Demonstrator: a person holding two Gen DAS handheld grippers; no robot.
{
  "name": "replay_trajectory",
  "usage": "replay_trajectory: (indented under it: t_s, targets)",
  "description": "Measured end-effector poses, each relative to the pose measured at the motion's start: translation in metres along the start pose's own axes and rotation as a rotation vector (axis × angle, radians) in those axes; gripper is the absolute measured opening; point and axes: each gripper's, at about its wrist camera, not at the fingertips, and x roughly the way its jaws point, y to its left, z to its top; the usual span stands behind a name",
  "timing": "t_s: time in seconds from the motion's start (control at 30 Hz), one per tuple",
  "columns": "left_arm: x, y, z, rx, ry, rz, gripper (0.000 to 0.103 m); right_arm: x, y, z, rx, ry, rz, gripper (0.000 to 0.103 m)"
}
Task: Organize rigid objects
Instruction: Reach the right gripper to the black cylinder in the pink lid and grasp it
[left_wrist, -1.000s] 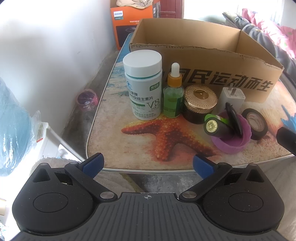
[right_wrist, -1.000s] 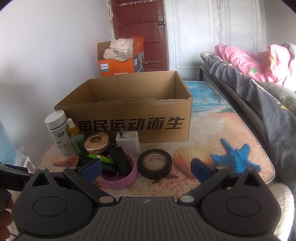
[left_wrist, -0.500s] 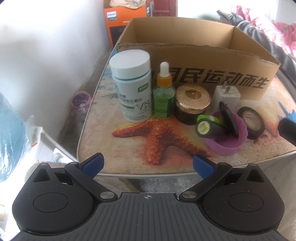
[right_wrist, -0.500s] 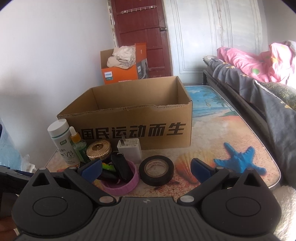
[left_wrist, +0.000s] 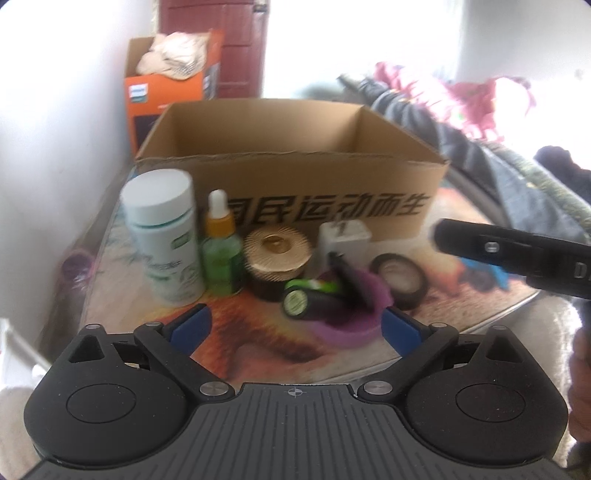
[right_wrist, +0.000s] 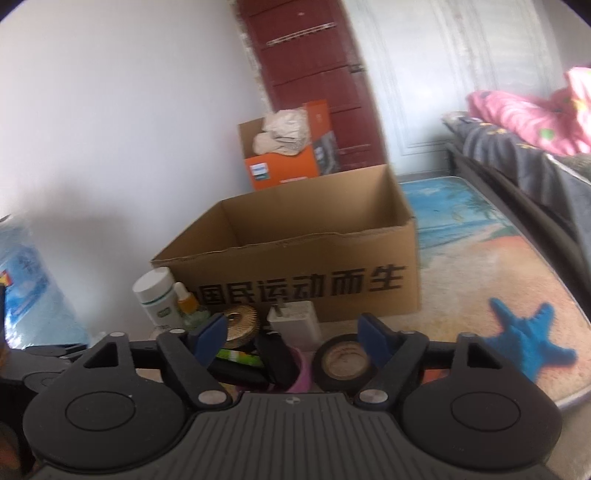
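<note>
Matt brown cardboard box (left_wrist: 280, 162), glossy white plastic bottle (left_wrist: 162, 229), ribbed gold jar lid (left_wrist: 275, 249)

A: The label on the white pill bottle (left_wrist: 162, 236) is smeared past reading in the left view.

B: In the right view the tongs (right_wrist: 293, 334) hide the purple bowl (right_wrist: 301, 373) and part of the black tape roll (right_wrist: 345, 363)

tongs: left (left_wrist: 293, 325), right (right_wrist: 293, 334) | black bodies, ribbed grey base | blue pads | silver pivot screws
</note>
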Motion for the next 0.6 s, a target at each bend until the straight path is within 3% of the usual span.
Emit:
replay_trajectory:
  t_s: [0.1, 0.2, 0.27, 0.6]
  targets:
    - [0.008, 0.0, -0.001, -0.003, 0.013, -0.04, 0.093, 0.01, 0.004, 0.008, -0.058, 0.026, 0.117, 0.068]
    - [0.016, -0.001, -0.003, -0.003, 0.034, -0.072, 0.079, 0.022, 0.009, 0.015, -0.131, 0.075, 0.238, 0.066]
    - [0.021, -0.001, -0.005, -0.001, 0.048, -0.083, 0.076, 0.032, 0.014, 0.018, -0.183, 0.119, 0.301, 0.062]
    - [0.028, -0.003, -0.009, 0.054, 0.003, -0.057, 0.048, 0.074, 0.024, 0.023, -0.381, 0.31, 0.449, 0.043]
